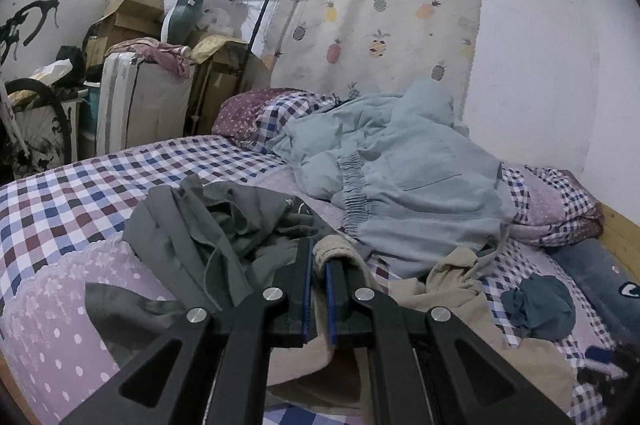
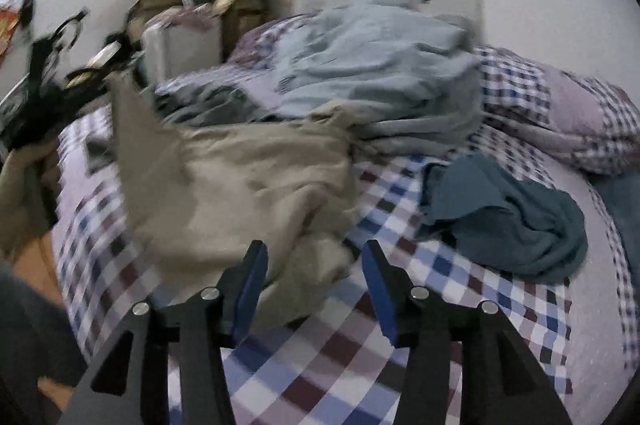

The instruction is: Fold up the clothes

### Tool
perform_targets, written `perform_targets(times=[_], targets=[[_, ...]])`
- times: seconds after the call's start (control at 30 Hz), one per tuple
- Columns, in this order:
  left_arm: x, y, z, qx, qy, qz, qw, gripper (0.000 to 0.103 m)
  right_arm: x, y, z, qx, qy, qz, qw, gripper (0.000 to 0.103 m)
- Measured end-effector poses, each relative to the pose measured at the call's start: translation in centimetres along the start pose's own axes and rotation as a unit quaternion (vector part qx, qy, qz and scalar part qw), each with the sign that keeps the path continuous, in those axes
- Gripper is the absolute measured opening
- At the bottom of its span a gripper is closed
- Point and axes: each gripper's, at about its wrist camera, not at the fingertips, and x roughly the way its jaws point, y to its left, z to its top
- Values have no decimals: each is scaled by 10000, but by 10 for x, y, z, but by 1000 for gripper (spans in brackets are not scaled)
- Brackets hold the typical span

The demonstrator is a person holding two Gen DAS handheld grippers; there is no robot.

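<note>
The left gripper [image 1: 320,257] has its blue-padded jaws pinched together on a ribbed cuff or hem of the beige garment [image 1: 452,277], holding that edge up off the checked bedsheet [image 1: 60,193]. The right gripper [image 2: 316,253] hangs just over the same beige garment [image 2: 248,177] with its jaws spread apart and nothing between them; that view is smeared by motion, so I can't say which edge it is heading for.

To my eye the step is getting this piece stretched flat. The free jaws should take the matching corner or the opposite cuff, not a bunched middle, and both should pull level so the cloth hangs square before it is laid down.

Beside it lie a crumpled grey garment [image 1: 208,221] and a small teal piece [image 2: 504,221], both unfolded. Farther back a pale blue jacket [image 1: 400,161] sprawls over the quilt [image 1: 560,201] by the wall.
</note>
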Motion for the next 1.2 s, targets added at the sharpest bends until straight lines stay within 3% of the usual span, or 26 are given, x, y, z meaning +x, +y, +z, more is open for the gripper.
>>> perform_targets(times=[0.2,0.47,0.77,0.8,1.03,1.2], targets=[[4,1,0,-41,25,4,10000,5,-2,20,-21,-473,487,761,9948,51],[4,0,1,-102,18,-17,9999,5,17,22,-46,-179,890,1409,9858,51],[3,0,1,-86,14,-30,10000,5,50,26,-47,349,911,1526,9835,50],[3,0,1,-87,18,-32,10000,5,52,26,-46,401,882,1522,9836,48],[0,2,2,-123,-1,-35,9999,5,49,34,-40,362,688,1408,9870,7],[-2,7,4,-208,-30,-13,9998,5,31,48,-30,47,433,1503,9877,6]])
